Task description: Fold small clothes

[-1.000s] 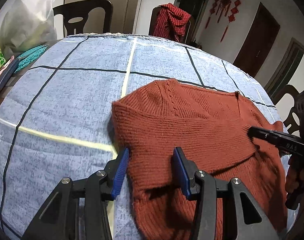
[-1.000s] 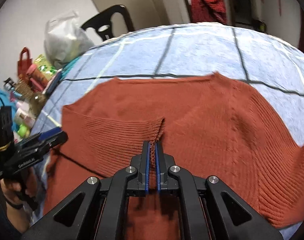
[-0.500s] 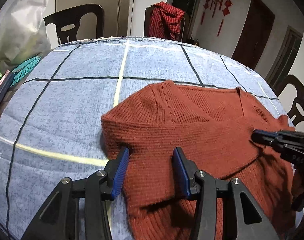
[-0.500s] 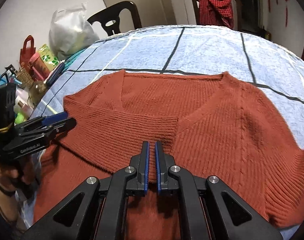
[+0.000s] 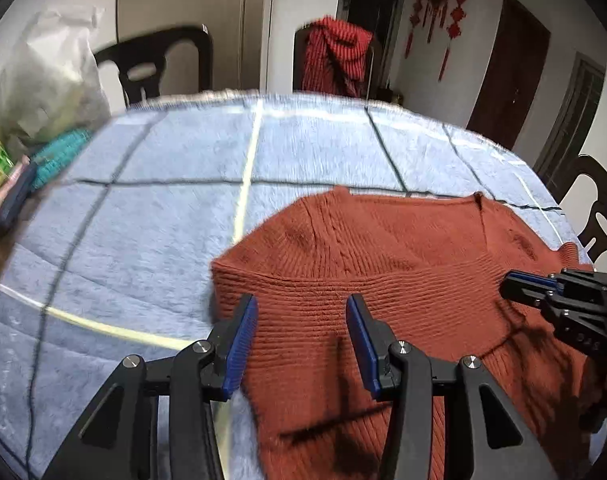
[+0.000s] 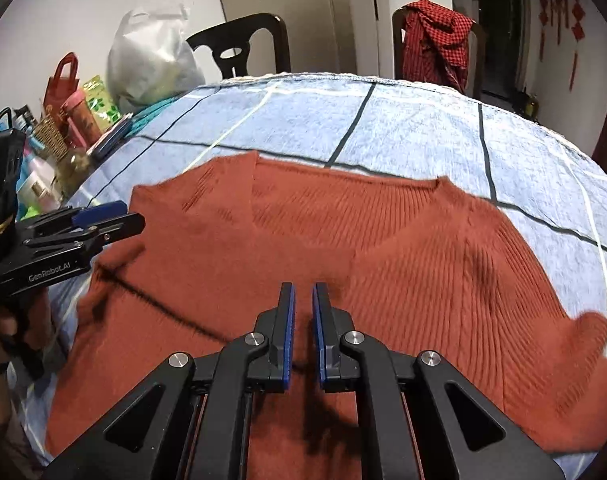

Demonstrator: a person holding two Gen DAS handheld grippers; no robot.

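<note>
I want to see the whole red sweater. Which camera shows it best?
The right wrist view: the sweater lies nearly whole there, neckline and both sides. The left wrist view shows mainly one side, blurred.

A blue cloth with dark and pale grid lines is covering the counter from edge to edge. A rust-red knitted sweater is lying flat on the cloth, spreading across the near half, its V-neck pointing toward the near edge and one sleeve lying folded across the body. Along the counter's left side, other things are crowding together: a white plastic bag is standing at the far corner, a teal knitted piece is lying just beside it, and a red paper bag, a green-patterned packet and small bottles and boxes are sitting nearer, partly blurred.
</note>
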